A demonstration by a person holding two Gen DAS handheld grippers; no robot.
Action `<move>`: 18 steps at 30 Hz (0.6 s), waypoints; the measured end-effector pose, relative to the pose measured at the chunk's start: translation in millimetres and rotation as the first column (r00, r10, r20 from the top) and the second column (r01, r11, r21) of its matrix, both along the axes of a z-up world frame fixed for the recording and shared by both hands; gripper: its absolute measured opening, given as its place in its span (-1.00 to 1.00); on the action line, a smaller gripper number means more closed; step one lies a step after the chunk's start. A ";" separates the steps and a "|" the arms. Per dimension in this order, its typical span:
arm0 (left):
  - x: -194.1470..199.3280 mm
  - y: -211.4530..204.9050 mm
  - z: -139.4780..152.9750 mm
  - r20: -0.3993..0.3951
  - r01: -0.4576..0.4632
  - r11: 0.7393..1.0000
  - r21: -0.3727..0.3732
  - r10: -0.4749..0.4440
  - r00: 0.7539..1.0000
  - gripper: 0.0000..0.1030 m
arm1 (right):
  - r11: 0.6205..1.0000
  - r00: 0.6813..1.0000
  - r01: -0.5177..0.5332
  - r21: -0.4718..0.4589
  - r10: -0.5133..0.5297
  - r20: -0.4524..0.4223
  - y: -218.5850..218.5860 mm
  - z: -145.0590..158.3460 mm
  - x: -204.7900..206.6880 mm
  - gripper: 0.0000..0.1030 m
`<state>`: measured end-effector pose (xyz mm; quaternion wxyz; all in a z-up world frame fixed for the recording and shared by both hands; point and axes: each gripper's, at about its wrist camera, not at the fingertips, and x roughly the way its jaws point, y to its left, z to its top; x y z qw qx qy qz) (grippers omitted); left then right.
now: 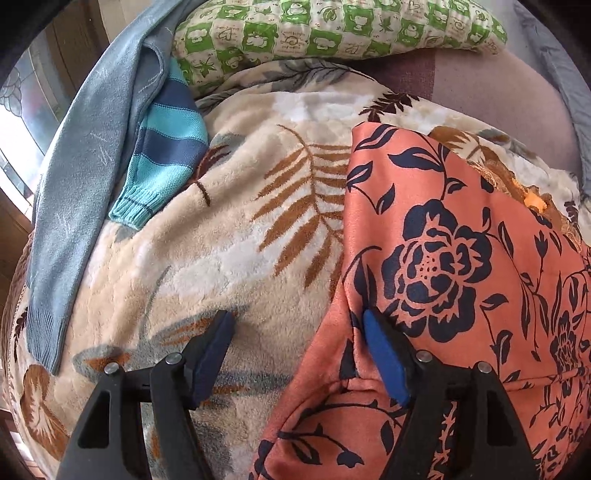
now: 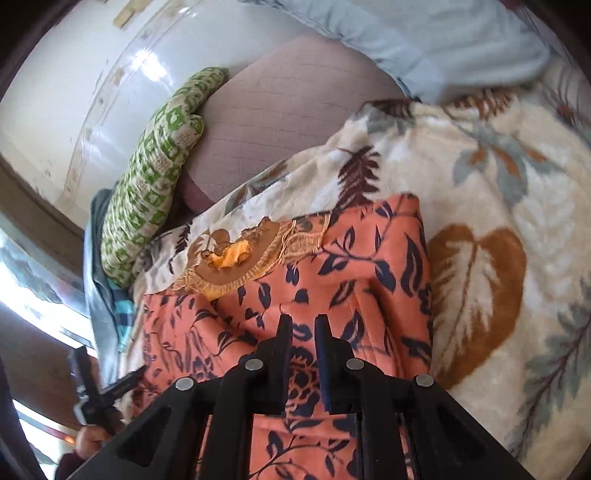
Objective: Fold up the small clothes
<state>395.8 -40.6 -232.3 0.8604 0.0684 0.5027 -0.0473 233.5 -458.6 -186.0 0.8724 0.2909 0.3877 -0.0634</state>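
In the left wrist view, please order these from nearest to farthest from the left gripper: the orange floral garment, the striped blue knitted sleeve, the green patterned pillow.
Measured from the left gripper:
1. Orange floral garment with dark blue flowers: right side, its edge lying between the open jaws.
2. Striped blue and turquoise knitted sleeve: upper left, on the blanket.
3. Green and cream patterned pillow: at the top, behind the blanket.

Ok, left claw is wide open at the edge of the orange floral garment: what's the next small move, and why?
Probably close the left claw on the orange floral garment's left edge. Its jaws stand wide apart, one finger on the garment, the other over the leaf-print blanket, gripping nothing. The right claw looks nearly shut over the same garment; whether it grips is unclear.
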 end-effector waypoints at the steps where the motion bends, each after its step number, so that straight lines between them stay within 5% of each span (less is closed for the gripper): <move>1: -0.9 0.8 -0.1 0.004 -0.002 1.000 -0.001 0.002 1.000 0.45 | 0.999 0.999 -0.025 0.041 0.027 -0.034 -2.6 -4.1 8.5 -0.71; 3: -2.9 4.2 -1.3 0.007 -0.015 1.000 -0.018 0.015 1.000 0.45 | 0.976 0.995 -0.076 0.204 0.088 -0.052 -1.9 -14.9 20.4 -0.71; 6: -6.5 6.2 -1.1 0.023 -0.017 1.000 -0.020 0.017 1.000 0.45 | 0.954 0.976 -0.169 0.247 0.197 -0.094 21.4 -29.1 36.7 -0.71; 9: -7.6 4.3 -0.5 0.026 -0.005 1.000 -0.001 0.005 1.000 0.45 | 0.994 0.976 -0.069 0.080 0.084 -0.202 26.6 -48.0 46.7 -0.70; 11: -7.0 5.6 0.4 0.016 -0.001 1.000 -0.005 0.001 1.000 0.45 | 1.000 0.984 0.003 -0.012 -0.005 -0.176 12.4 -53.1 46.5 -0.80; 15: -6.2 10.4 1.0 0.007 -0.004 1.000 -0.029 0.004 1.000 0.46 | 0.989 0.977 0.108 -0.100 -0.124 -0.174 -16.2 -55.0 40.8 -1.00; 18: -9.2 13.1 0.9 0.013 -0.006 0.999 -0.032 0.007 1.000 0.46 | 0.944 0.970 0.116 -0.309 -0.174 -0.167 -14.7 -43.5 37.6 -1.00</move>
